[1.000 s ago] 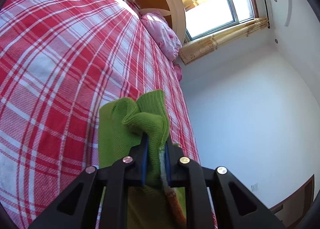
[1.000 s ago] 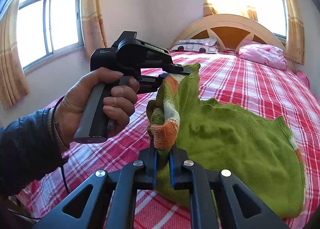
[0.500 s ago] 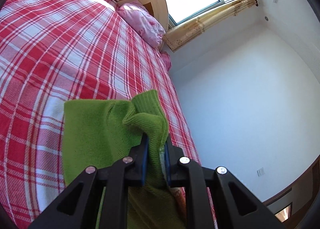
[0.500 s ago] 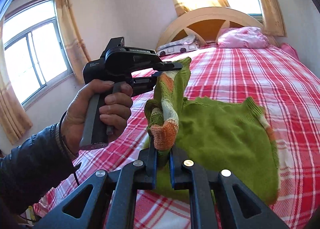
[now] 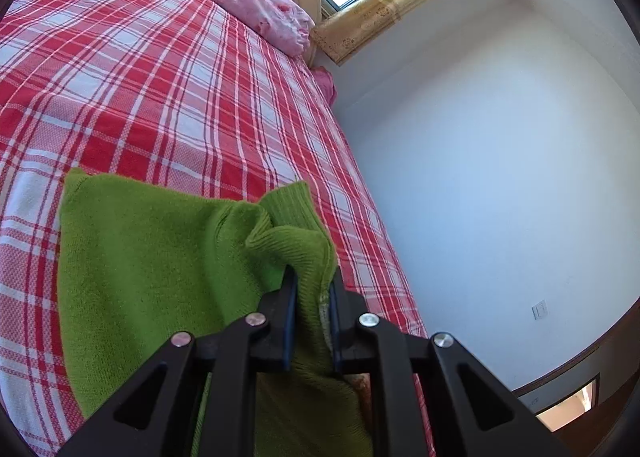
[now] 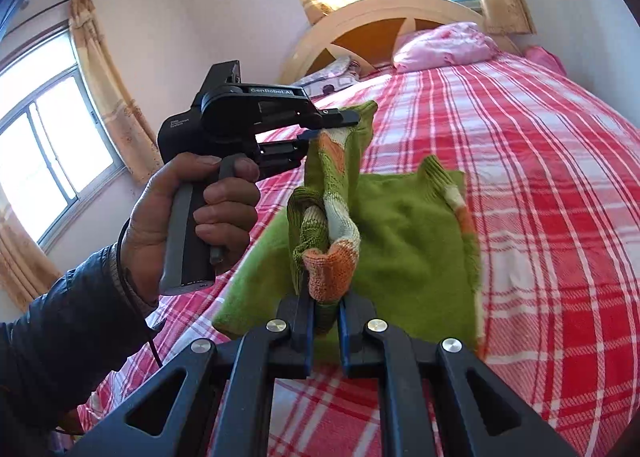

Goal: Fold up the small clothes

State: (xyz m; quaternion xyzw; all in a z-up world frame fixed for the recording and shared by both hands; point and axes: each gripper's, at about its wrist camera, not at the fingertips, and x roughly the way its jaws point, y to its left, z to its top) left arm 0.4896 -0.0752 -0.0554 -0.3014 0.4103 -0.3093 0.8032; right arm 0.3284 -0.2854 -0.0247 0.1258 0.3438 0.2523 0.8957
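Plaid red-and-white bedspread [image 5: 168,89] lies under the green knit sweater [image 5: 160,277]; pink pillow [image 5: 264,13] sits by the arched wooden headboard [image 6: 384,17]. Left gripper [image 5: 312,285] clamps the ribbed edge, right gripper [image 6: 324,309] the orange-striped cuff, both lifted off the bed.

The sweater [image 6: 404,241] lies spread on the bed [image 6: 560,185]; a pillow [image 6: 444,43] rests behind it against the headboard [image 6: 360,21].

The green sweater [image 5: 152,277] disappears between and below the left gripper's fingers [image 5: 289,309], its lower part cut off by the frame edge. In the right wrist view, folded fabric hides the right gripper's fingertips [image 6: 304,313]. The person's sleeve [image 6: 60,337] runs off the left edge. The sweater's far hem beyond the fingers looks blurred.
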